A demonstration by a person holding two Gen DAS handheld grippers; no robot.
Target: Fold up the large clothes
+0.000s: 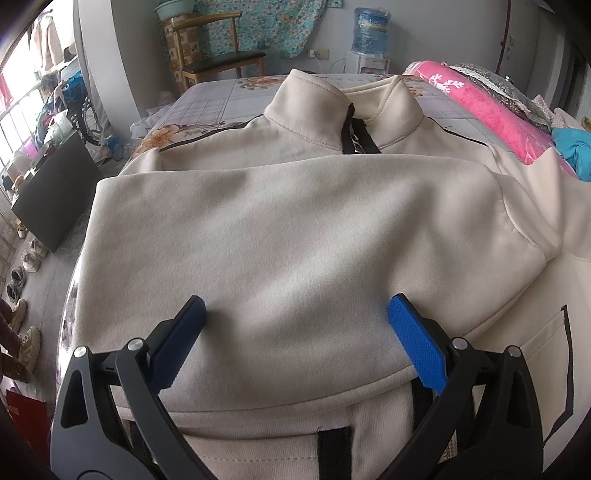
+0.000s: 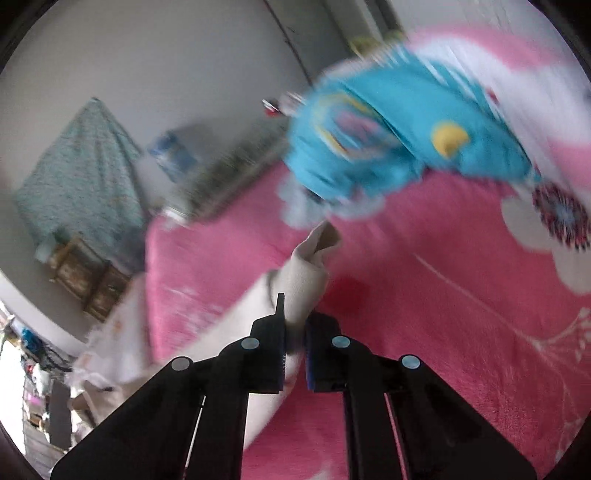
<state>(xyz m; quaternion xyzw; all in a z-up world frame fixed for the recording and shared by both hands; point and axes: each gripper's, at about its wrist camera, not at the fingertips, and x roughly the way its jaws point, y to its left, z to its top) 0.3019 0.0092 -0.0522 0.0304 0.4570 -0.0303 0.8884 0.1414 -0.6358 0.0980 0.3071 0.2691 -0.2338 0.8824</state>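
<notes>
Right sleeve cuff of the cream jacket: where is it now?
Right wrist view, centre: the cuff sticks up from the shut right gripper, above the pink blanket, just below the blue garment.

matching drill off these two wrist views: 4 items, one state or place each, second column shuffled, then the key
Items
1. left gripper
2. right gripper
3. cream jacket sleeve
4. water jug

States and places
A. folded across the jacket's chest, below the collar
B. jaws spread wide over the cloth, nothing clamped
C. on the dispenser at the far wall
D. shut on a bunched cream cuff, above the pink blanket

Pairs: 1-B, 2-D, 3-A, 4-C
</notes>
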